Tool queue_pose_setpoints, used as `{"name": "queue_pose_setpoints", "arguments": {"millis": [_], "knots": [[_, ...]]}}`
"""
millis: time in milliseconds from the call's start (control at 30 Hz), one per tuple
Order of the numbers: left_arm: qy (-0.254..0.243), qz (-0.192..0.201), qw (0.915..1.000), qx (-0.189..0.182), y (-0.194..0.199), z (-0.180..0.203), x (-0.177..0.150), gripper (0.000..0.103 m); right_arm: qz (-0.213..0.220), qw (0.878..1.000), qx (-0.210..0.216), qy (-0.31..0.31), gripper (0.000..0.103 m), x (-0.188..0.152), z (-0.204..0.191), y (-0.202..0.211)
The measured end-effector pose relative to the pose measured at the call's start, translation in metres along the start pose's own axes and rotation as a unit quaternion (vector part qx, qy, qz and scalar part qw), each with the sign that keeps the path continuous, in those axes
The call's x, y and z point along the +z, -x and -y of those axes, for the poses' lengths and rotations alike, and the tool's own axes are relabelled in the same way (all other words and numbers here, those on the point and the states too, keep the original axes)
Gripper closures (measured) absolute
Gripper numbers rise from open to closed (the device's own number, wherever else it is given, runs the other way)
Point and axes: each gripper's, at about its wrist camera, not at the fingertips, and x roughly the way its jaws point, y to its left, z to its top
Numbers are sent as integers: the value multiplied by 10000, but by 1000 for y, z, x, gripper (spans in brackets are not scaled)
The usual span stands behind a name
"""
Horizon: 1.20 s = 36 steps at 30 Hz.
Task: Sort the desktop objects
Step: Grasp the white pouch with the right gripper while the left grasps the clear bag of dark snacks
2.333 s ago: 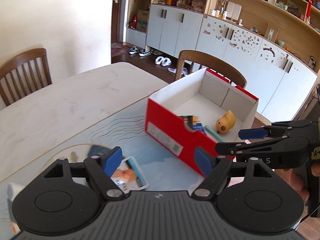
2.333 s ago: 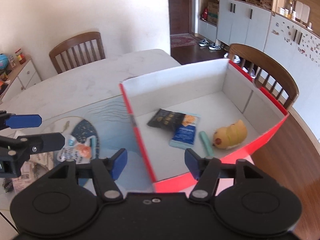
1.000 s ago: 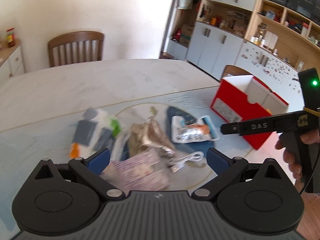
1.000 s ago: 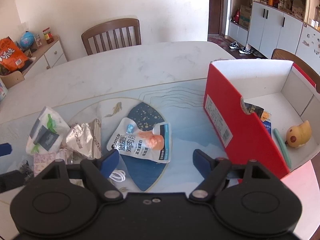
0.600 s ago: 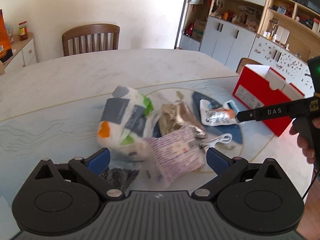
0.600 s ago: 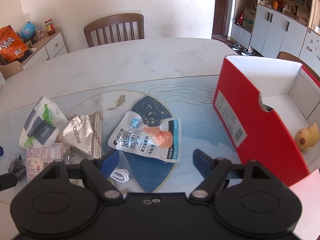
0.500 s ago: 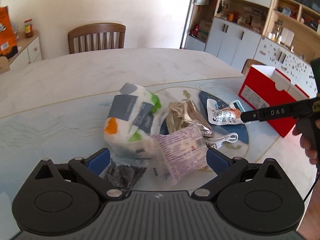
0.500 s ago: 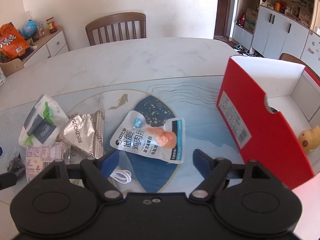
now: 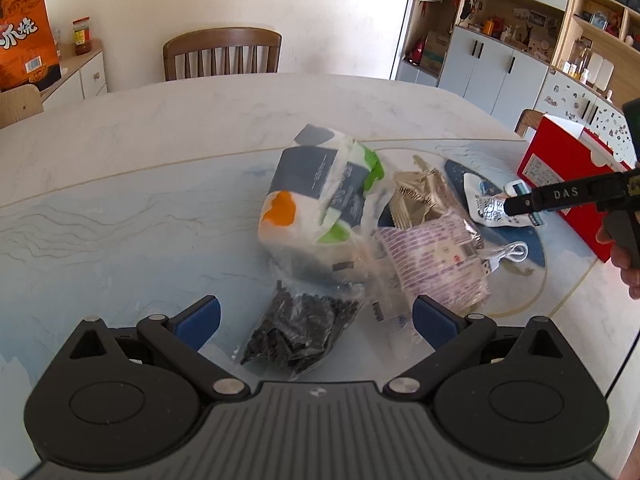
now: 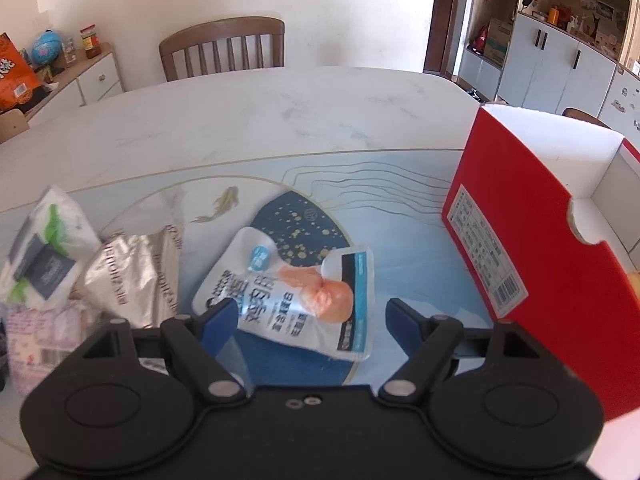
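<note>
Between the spread blue fingers of the left gripper a clear bag of dark bits is lying on the table, with a white tissue pack just beyond it and a pink-printed packet touching that pack on the right. Ahead of the right gripper, whose jaws are also standing wide and holding nothing, a white chicken pouch is resting flat, partly between the fingertips. To that gripper's right the red box is standing open-topped; a silver bag is sitting to its left.
</note>
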Motion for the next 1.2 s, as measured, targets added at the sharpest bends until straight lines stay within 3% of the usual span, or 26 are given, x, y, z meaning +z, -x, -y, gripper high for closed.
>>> {"name": "queue_pose_setpoints", "arguments": {"millis": [333,600,833,933,967,1033,1067,1100,1200], "knots": [[-23,-24,10000,-4,-5,-4,-4,2,-100,9997,228,-47,21,2,8,-25],[-61,-130,9999,-6,-11,-2,-6,14,-5,9993,371,76,27,4,4,-27],[-180,-142,9997,94,-12,4,-7,31,87,9991,397,-88,37,0,7,-21],[-256,-127,9994,172,-11,7,-6,47,159,9991,384,-117,51,-2,7,-17],[-265,-126,9994,184,-11,7,-6,52,146,9993,333,-105,74,-2,6,-16],[-276,-134,9993,228,-11,7,-5,56,111,9991,380,-169,76,-3,8,-14],[-285,-141,9992,258,-12,8,-4,61,123,9990,381,-180,81,-3,9,-13],[-304,-147,9990,293,-12,9,-4,63,141,9992,347,-168,94,-4,8,-12],[-327,-147,9987,355,-12,10,-2,66,139,9990,390,-166,101,-5,8,-8]]}}
